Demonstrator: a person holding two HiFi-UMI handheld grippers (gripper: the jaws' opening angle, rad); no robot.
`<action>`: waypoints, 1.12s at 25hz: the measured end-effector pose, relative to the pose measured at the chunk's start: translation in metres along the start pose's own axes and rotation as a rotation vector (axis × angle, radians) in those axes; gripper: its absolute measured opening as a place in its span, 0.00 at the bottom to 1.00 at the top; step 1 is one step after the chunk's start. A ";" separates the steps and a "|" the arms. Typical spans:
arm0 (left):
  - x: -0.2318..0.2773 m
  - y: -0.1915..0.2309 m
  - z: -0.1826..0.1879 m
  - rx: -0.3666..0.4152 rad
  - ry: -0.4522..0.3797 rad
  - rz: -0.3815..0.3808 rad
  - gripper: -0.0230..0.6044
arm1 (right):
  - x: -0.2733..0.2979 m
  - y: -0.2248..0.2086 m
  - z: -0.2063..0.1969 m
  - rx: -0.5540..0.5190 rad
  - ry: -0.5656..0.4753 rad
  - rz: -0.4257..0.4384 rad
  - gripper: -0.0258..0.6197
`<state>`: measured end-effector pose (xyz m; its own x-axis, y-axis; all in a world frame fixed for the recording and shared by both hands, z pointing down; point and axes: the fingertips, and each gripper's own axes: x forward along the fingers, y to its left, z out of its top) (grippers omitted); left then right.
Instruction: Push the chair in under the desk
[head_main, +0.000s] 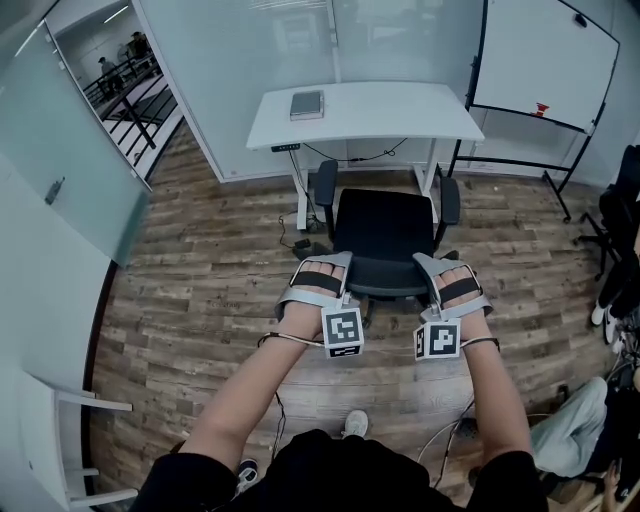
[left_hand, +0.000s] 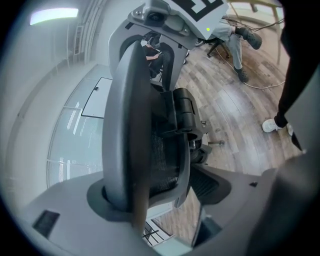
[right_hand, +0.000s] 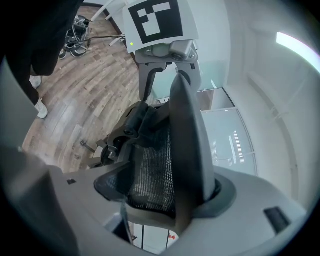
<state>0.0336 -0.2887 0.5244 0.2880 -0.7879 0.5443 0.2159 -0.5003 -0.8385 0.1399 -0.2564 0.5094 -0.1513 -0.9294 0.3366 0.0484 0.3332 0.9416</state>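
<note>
A black office chair (head_main: 385, 235) with armrests stands facing the white desk (head_main: 400, 105), its seat partly out from under the desktop. Both grippers are at the top edge of its backrest (head_main: 385, 292). My left gripper (head_main: 322, 272) holds the backrest's left corner and my right gripper (head_main: 447, 272) its right corner. In the left gripper view the grey backrest frame (left_hand: 130, 125) and black mesh run between the jaws of the left gripper (left_hand: 150, 200), seated against them. The right gripper view shows the same frame (right_hand: 187, 140) pressed between the jaws of the right gripper (right_hand: 170, 205).
A grey book-like object (head_main: 307, 104) lies on the desk. A whiteboard on a stand (head_main: 545, 60) is at the back right, a glass wall (head_main: 60, 160) at the left. Cables trail on the wood floor. A seated person's legs (head_main: 575, 425) are at the lower right.
</note>
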 end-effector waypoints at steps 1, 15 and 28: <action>0.003 0.002 0.001 -0.006 0.005 0.000 0.64 | 0.003 -0.001 -0.003 -0.001 -0.004 0.000 0.58; 0.041 0.036 0.006 -0.079 0.054 0.012 0.59 | 0.041 -0.024 -0.031 0.026 -0.047 -0.039 0.57; 0.107 0.075 0.014 -0.100 0.081 0.039 0.58 | 0.102 -0.039 -0.078 0.004 -0.074 -0.041 0.58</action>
<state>0.0942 -0.4060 0.5200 0.2172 -0.8318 0.5108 0.1104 -0.4990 -0.8596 0.1992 -0.3765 0.5078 -0.2261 -0.9280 0.2962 0.0369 0.2957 0.9546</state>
